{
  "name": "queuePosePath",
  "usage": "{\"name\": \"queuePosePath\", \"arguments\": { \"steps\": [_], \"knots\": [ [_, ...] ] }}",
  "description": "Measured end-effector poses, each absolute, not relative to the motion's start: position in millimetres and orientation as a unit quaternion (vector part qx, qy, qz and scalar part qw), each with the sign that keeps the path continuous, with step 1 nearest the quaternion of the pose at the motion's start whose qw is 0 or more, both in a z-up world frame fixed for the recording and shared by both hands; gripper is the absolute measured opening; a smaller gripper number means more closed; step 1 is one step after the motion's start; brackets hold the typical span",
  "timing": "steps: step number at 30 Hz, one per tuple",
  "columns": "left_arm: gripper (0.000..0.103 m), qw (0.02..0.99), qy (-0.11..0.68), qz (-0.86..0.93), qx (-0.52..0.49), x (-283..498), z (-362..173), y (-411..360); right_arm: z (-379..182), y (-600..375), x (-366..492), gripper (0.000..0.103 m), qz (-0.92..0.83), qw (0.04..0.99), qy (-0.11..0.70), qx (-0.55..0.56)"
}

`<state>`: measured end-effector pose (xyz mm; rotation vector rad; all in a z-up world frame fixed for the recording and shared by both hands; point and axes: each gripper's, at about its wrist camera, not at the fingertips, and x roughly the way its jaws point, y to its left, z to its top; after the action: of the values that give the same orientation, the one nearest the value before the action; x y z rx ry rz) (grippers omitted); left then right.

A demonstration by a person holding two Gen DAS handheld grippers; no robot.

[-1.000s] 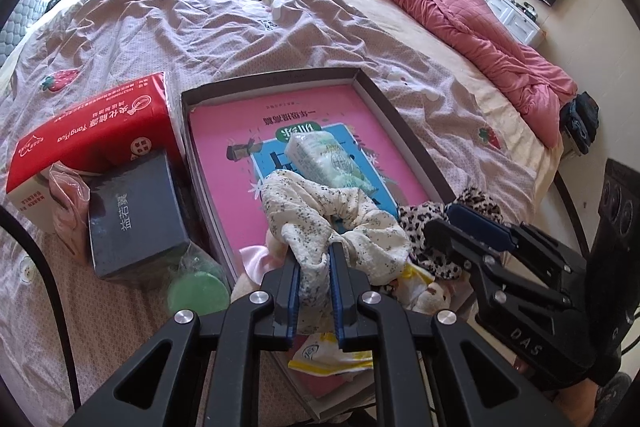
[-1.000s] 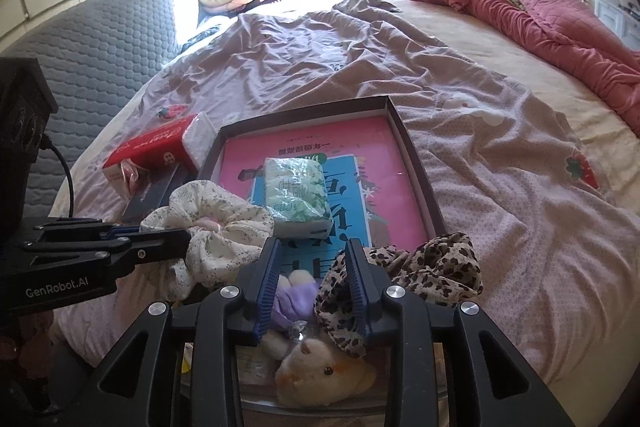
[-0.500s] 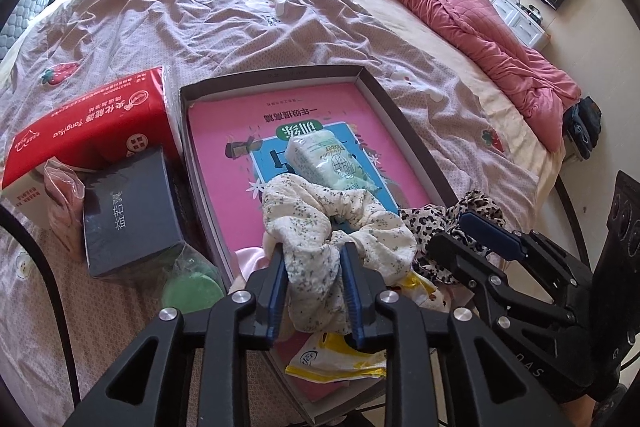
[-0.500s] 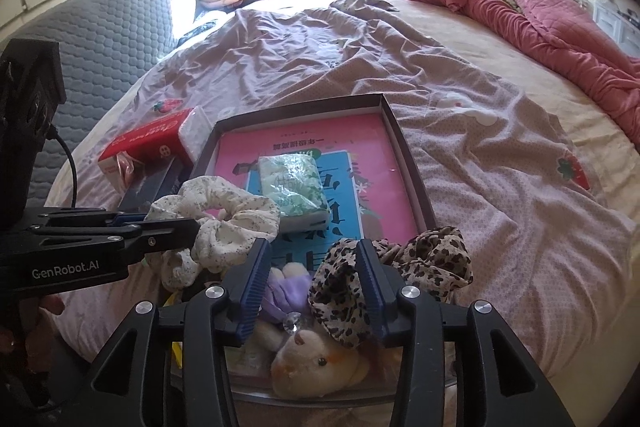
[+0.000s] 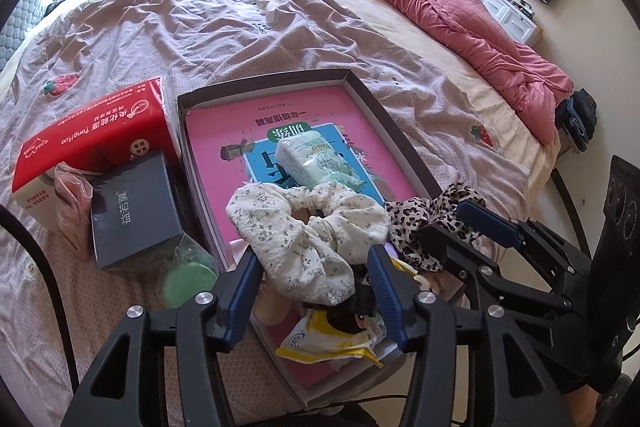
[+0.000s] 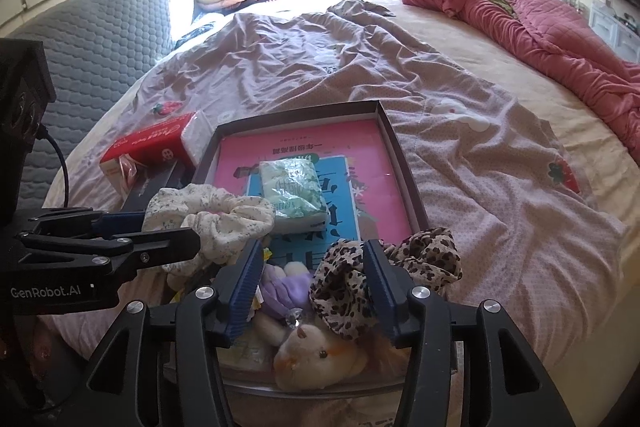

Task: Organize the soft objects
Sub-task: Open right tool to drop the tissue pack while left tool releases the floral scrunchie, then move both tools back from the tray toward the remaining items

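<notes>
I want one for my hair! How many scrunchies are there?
2. The white flowery scrunchie lies at the box's near end, between the left gripper's open jaws. The leopard-print scrunchie drapes over the box's right edge, between the right gripper's jaws. More may hide underneath.

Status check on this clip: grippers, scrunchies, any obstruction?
Left gripper jaws just opening, floral scrunchie loose between them. Right gripper also opening, leopard scrunchie released. Plush toy crowds the box.

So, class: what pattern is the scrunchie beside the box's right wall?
Leopard print, clearest in the right wrist view.
</notes>
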<state>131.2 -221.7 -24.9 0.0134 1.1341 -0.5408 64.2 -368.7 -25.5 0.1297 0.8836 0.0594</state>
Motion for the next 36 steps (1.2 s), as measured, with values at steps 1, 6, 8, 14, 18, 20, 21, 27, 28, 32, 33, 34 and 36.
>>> {"name": "queuePosePath", "arguments": {
  "steps": [1, 6, 8, 14, 18, 20, 21, 27, 28, 32, 33, 34, 36],
  "knots": [
    [0.056, 0.809, 0.530, -0.255, 0.007, 130, -24, -222, -24, -368, 63, 0.054, 0.028, 0.902, 0.426, 0.062],
    [0.061, 0.813, 0.522, -0.257, 0.011, 122, -14, -220, -16, -366, 58, 0.055, 0.019, 0.907, 0.417, 0.052],
    [0.061, 0.816, 0.518, -0.257, 0.012, 120, -10, -218, -13, -366, 57, 0.055, 0.017, 0.908, 0.416, 0.052],
    [0.064, 0.825, 0.510, -0.243, 0.022, 113, 1, -210, -5, -362, 52, 0.056, 0.011, 0.911, 0.409, 0.046],
    [0.064, 0.830, 0.504, -0.236, 0.029, 109, 7, -204, 2, -356, 49, 0.058, 0.013, 0.915, 0.401, 0.041],
    [0.064, 0.833, 0.501, -0.234, 0.030, 105, 10, -201, 6, -352, 48, 0.060, 0.014, 0.917, 0.397, 0.037],
    [0.064, 0.834, 0.500, -0.234, 0.029, 104, 12, -199, 8, -350, 47, 0.061, 0.015, 0.918, 0.395, 0.036],
    [0.067, 0.840, 0.490, -0.232, 0.027, 96, 21, -188, 18, -338, 43, 0.061, 0.026, 0.922, 0.386, 0.027],
    [0.071, 0.841, 0.488, -0.231, 0.027, 95, 23, -187, 19, -337, 43, 0.064, 0.026, 0.923, 0.384, 0.025],
    [0.074, 0.846, 0.482, -0.227, 0.027, 90, 28, -181, 25, -330, 40, 0.071, 0.032, 0.925, 0.377, 0.015],
    [0.074, 0.847, 0.481, -0.226, 0.028, 89, 29, -180, 27, -328, 39, 0.071, 0.033, 0.926, 0.375, 0.013],
    [0.075, 0.848, 0.480, -0.223, 0.029, 88, 30, -178, 28, -327, 38, 0.071, 0.034, 0.927, 0.374, 0.012],
    [0.076, 0.850, 0.478, -0.220, 0.030, 85, 32, -175, 30, -323, 36, 0.072, 0.036, 0.928, 0.371, 0.010]
  ]
}}
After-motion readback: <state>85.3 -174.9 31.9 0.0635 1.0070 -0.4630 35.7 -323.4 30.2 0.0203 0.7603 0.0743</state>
